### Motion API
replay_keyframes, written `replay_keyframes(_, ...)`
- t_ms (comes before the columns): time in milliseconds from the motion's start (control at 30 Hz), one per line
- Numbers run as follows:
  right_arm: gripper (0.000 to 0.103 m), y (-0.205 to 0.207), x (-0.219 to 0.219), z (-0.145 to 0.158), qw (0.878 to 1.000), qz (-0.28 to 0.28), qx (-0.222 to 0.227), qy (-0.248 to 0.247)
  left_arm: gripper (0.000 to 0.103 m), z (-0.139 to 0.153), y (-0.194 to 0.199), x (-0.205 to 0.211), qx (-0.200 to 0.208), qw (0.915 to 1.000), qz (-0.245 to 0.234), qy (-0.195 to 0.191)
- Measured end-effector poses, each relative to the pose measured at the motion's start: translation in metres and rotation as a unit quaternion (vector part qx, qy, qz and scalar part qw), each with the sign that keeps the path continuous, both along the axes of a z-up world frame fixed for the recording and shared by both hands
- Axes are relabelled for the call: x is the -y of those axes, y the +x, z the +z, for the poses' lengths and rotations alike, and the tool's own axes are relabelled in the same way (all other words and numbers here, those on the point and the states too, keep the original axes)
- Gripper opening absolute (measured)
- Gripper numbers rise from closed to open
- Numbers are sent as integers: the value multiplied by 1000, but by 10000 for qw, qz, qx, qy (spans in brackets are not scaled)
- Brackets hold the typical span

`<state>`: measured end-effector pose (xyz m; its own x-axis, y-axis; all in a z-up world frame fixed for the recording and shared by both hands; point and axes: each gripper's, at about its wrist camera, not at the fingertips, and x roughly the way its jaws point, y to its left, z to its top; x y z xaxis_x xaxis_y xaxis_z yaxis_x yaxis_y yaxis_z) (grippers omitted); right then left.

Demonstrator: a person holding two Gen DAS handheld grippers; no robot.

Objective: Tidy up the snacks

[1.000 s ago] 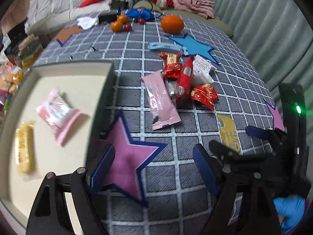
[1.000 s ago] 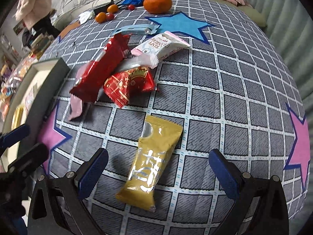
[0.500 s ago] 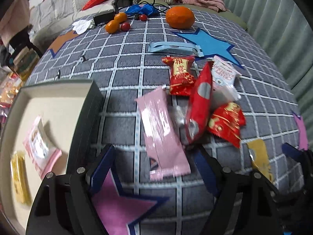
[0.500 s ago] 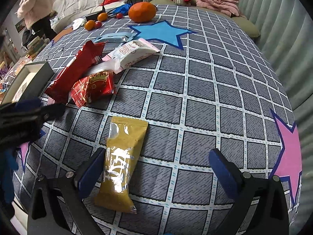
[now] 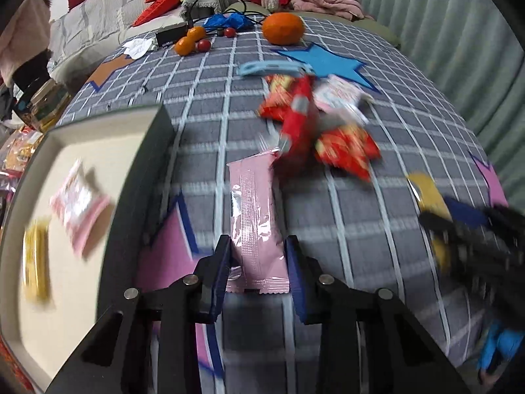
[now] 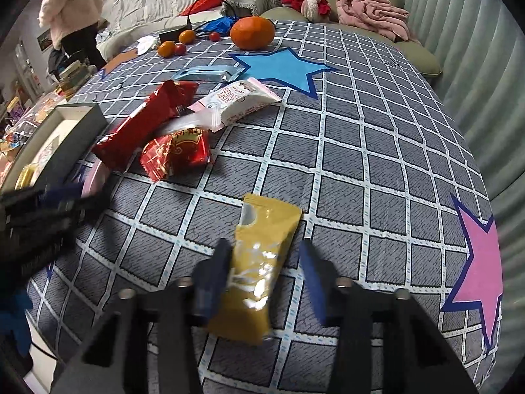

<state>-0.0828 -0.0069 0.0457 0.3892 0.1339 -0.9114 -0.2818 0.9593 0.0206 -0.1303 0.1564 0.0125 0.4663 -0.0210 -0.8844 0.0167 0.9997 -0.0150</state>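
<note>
Left wrist view: the left gripper [image 5: 257,267] is closing its blue-padded jaws on the near end of a long pink foil snack packet [image 5: 254,220], both pads now touching its sides, so the grip looks taken for a lift. Just left of that packet, the dark-walled shallow box [image 5: 154,177] is already holding a small pink pouch [image 5: 77,205] and a yellow bar [image 5: 36,262], which suggests it is the collecting place. Beyond the packet, a pile of red wrappers [image 5: 315,131] is waiting.

To the right of that packet, the right gripper [image 6: 264,277] is straddling a mustard-yellow foil packet [image 6: 259,269]; its left pad is against it, while the right pad appears just clear.

A second ago both pairs of jaws were standing wide above the checked cloth [image 6: 361,164]; they have just been closing, each around its packet.
</note>
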Motion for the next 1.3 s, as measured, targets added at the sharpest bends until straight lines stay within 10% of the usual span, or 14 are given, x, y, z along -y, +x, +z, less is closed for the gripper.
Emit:
replay_keyframes(100, 37, -7, 13, 2, 10000, -34, -29, 64, 45, 1, -23, 3, -25, 10000, -17, -33)
replay_keyframes(167, 37, -15, 25, 3, 10000, -51, -16, 14, 83, 1, -30, 1, -52, 10000, -8, -83)
replay_keyframes(267, 41, -24, 43, 5, 9998, -70, -72, 146, 86, 0, -25, -1, -31, 9999, 88, 47)
replay_keyframes(367, 92, -26, 58, 3, 9990, -397, -124, 149, 88, -4, -11, 2, -119, 9999, 53, 53)
replay_keyframes(467, 92, -20, 65, -1, 9976, -637, -195, 206, 103, -9, -1, 10, -135, 9998, -123, 106)
replay_keyframes(1300, 103, -19, 33, -14, 9989, 22, 456, 41, 103, -14, 0, 16, 560, 9982, -228, 42)
